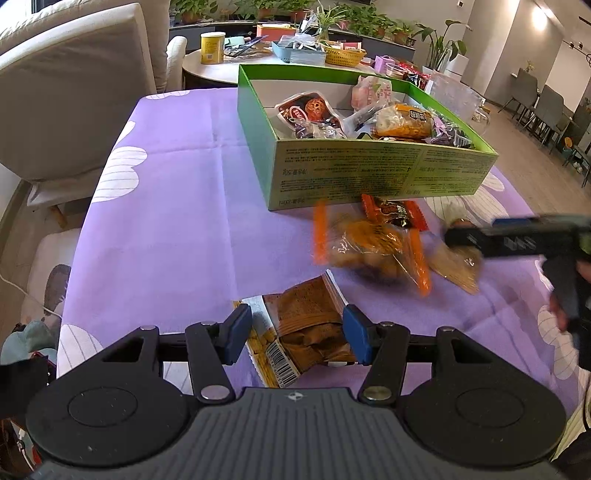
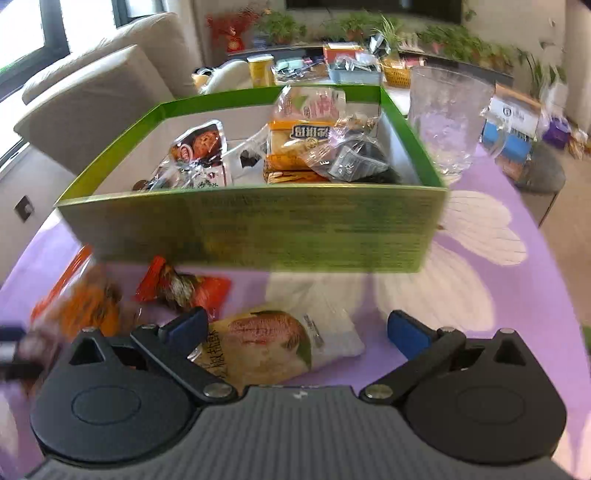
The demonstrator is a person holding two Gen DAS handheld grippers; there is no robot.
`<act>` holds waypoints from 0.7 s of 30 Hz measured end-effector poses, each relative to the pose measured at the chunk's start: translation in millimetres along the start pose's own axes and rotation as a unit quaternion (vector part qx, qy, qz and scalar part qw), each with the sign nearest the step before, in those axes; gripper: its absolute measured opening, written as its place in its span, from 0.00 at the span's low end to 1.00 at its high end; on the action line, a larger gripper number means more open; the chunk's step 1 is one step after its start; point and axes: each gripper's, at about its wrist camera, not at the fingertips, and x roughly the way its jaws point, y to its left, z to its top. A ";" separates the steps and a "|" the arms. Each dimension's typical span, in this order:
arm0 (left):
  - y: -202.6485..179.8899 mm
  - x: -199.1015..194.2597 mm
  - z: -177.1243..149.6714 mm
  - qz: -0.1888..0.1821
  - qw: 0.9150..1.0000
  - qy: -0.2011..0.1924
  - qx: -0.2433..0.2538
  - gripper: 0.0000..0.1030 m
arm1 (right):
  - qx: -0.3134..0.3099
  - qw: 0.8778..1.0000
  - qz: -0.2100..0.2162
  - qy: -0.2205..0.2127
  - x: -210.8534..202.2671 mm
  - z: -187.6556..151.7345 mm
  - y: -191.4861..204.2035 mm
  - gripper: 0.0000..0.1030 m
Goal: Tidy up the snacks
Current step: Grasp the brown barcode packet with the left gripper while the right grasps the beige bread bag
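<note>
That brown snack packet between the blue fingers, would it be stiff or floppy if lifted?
The brown packet is probably floppy: its film looks creased and crumpled. It likely weighs little, being a thin pouch. The glossy wrapper may slip between the left hand-held gripper pads.

Bright living room behind a purple-clothed table

Beige sofa up-left of the fingers; ahead, a cluttered round table and potted plants; grey dining chairs far right.

Purple-clothed table bears green box, snack packets.
</note>
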 end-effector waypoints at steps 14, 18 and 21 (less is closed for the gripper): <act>-1.7 -3.2 -0.3 0.007 1.000 0.000 0.004 0.50 | 0.068 0.998 -0.011 -0.010 -28.0 -20.2 -11.2 0.61; -5.7 -6.5 -4.5 0.016 1.000 0.001 0.021 0.50 | 0.043 0.999 -0.029 0.003 -8.6 -13.9 13.4 0.61; -8.7 -7.3 -7.1 0.022 0.999 0.000 0.031 0.51 | -0.009 0.998 -0.054 -0.020 -5.7 -20.9 29.1 0.61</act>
